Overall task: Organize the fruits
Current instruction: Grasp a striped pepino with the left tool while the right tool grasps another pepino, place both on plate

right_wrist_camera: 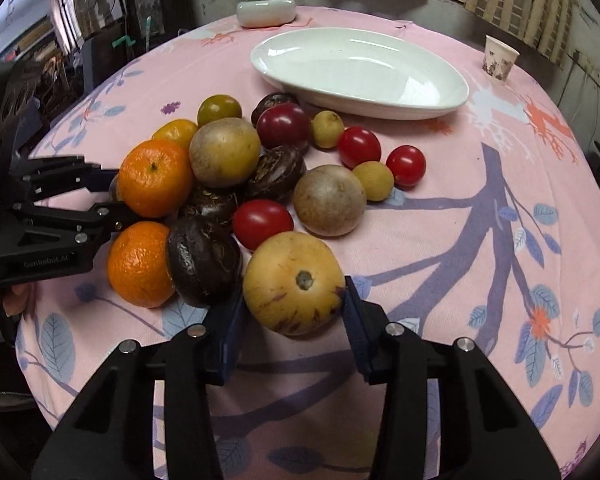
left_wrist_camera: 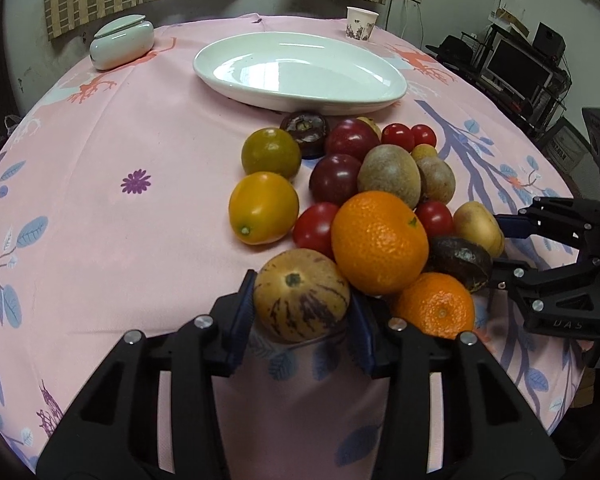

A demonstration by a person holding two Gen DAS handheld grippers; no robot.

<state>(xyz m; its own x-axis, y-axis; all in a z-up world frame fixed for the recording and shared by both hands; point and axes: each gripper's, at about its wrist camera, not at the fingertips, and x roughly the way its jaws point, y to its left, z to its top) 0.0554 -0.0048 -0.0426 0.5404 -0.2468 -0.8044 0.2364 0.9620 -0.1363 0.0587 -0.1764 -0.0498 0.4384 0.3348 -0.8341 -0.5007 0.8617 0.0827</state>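
A pile of fruit lies on the pink tablecloth in front of an oval white plate [left_wrist_camera: 236, 80] [right_wrist_camera: 284, 76], which has nothing on it. My left gripper [left_wrist_camera: 301, 306] is shut on a yellow melon with purple stripes [left_wrist_camera: 301, 295] at the pile's near edge, its blue pads pressing on both sides. A big orange [left_wrist_camera: 380, 242] leans against that melon. My right gripper [right_wrist_camera: 293, 300] is shut on a plain yellow round fruit [right_wrist_camera: 293, 283], which has a dark brown fruit [right_wrist_camera: 202, 260] at its left. Each gripper also shows at the edge of the other view: right gripper [left_wrist_camera: 500, 250], left gripper [right_wrist_camera: 110, 196].
Red tomatoes [right_wrist_camera: 358, 147], kiwis [left_wrist_camera: 389, 175], dark plums [left_wrist_camera: 335, 179], green-yellow citrus [left_wrist_camera: 271, 152] and a second orange [right_wrist_camera: 140, 264] crowd the pile. A pale lidded jar [left_wrist_camera: 122, 42] and a paper cup [left_wrist_camera: 360, 24] stand at the table's far edge. Shelves with electronics stand beyond the table.
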